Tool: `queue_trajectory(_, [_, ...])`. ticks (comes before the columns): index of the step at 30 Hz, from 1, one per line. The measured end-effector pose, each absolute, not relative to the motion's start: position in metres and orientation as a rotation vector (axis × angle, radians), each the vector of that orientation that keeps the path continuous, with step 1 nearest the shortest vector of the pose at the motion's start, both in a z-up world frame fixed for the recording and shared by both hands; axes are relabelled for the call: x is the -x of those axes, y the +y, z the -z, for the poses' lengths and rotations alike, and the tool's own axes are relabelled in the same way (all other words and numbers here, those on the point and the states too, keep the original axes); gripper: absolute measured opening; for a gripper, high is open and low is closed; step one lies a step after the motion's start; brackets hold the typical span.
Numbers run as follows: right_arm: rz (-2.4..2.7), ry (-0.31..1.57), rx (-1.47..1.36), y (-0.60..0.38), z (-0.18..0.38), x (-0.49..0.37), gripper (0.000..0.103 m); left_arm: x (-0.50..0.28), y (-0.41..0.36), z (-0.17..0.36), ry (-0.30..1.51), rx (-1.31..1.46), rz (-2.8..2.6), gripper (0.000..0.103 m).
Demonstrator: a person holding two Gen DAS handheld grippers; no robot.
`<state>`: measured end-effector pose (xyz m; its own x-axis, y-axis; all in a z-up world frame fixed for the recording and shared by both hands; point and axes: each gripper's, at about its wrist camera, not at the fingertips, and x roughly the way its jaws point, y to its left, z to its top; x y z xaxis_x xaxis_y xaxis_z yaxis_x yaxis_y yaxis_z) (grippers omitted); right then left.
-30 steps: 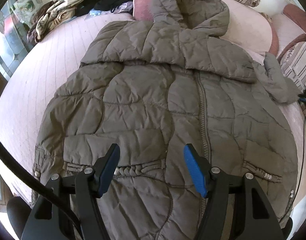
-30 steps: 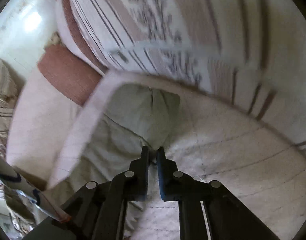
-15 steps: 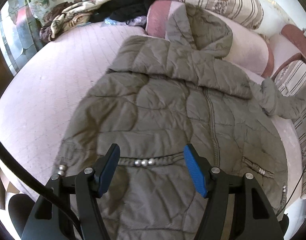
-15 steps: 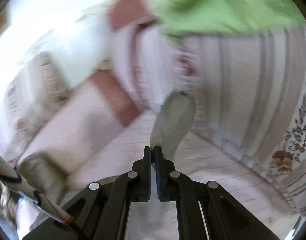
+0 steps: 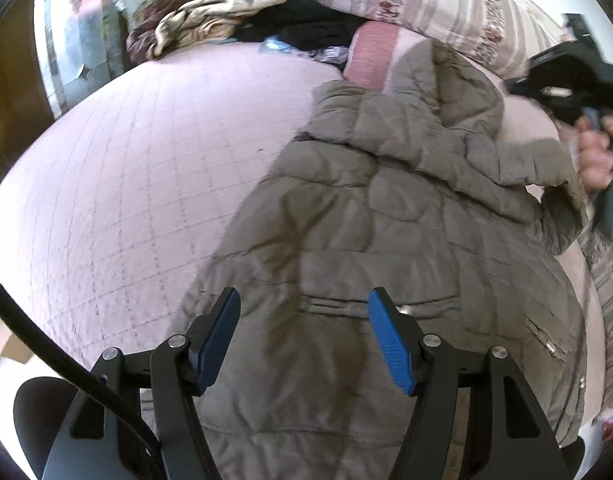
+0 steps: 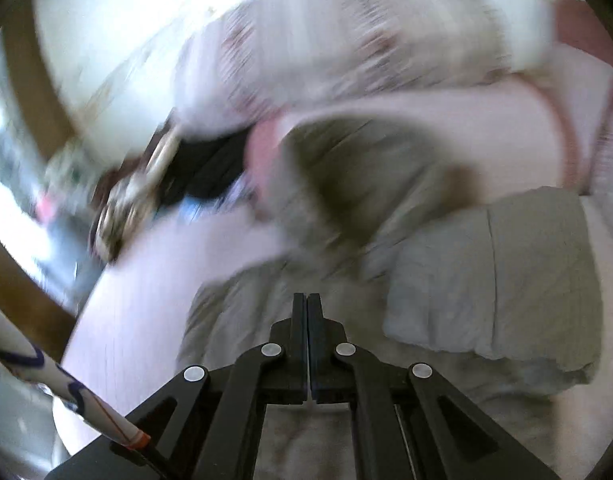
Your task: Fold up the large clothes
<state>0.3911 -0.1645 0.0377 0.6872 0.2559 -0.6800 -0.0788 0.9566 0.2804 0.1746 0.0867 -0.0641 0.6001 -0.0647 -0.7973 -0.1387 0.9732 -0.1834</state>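
One garment is on the bed: a grey-brown quilted hooded jacket (image 5: 386, 240), lying front up on the pale pink quilted bedspread (image 5: 126, 180), hood toward 12 o'clock against the pink bolster (image 5: 370, 52), hem toward 6 o'clock.

Left gripper (image 5: 304, 336): blue pads apart, nothing between them, hovering above the waist seam near the hem. It holds nothing.

Right gripper (image 6: 307, 312): jaws pressed together. Whether a thin fold of cloth is pinched in them I cannot tell; the right wrist view is heavily blurred. In that view a sleeve (image 6: 494, 280) lies doubled over the body at about 2 o'clock from the tips. In the left wrist view the person's hand (image 5: 594, 160) shows at 3 o'clock, near the jacket's shoulder.

Progress, as judged:
- Jacket spread out and fairly flat: done.
- 3 o'clock sleeve appears brought in over the body: first fold, probably done or nearly.
- 9 o'clock side: sleeve not visible spread out; state uncertain.
- Hood unfolded, body at full length: both left to do.

Estimate: early stage. Most folds remain.

Clutter: a heap of other clothes (image 5: 226, 16) at 11 o'clock and a striped pillow (image 5: 426, 4) at 1 o'clock, both clear of the jacket.
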Motion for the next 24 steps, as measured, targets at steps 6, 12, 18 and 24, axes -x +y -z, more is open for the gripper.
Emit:
queue_trajectory(6, [-0.218,0.917,-0.064,-0.105,0.031,-0.394,0.016,-0.180,0.113,0.061,0.880,0.262,-0.050,0.065])
queue_trajectory(12, [-0.011,0.849,0.105,-0.159,0.011,-0.370,0.063,-0.215,0.121,0.051,0.799,0.209,-0.062,0.065])
queue_trajectory(18, [0.048,0.867,0.543,-0.153,0.034,-0.390,0.063,-0.222,0.130,0.068,0.742,0.202,-0.096,0.066])
queue_trajectory(24, [0.124,0.954,0.708,-0.148,0.098,-0.452,0.060,-0.235,0.130,0.081,0.781,0.183,-0.070,0.066])
